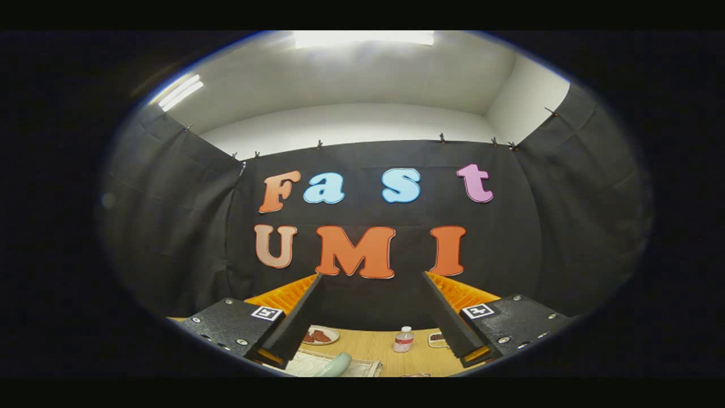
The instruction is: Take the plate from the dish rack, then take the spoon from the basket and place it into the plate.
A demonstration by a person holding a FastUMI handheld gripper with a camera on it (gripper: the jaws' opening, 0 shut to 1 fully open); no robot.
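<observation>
Gripper held high and level, looking across the booth; its two fingers stand wide apart, nothing between them, touching nothing.

Below and beyond the fingers, a light wooden tabletop. On it, seen through the gap:
- small clear plastic bottle with a white cap and a red-and-white label, upright, roughly midway between the fingers, nearer the right one.
- small round pale plate with reddish-brown pieces on it, just beside the left finger, partly hidden by it.
- another small pale dish with dark contents, mostly hidden behind the right finger (too little shows to say what it holds).
- pale cloth or mat with a stitched edge nearest the gripper, with a pale green rounded object lying on it; cannot tell what that object is.

Dish rack, basket and spoon: cannot be made out from this angle. Whether the plate by the left finger is the task's plate, cannot tell.
</observation>
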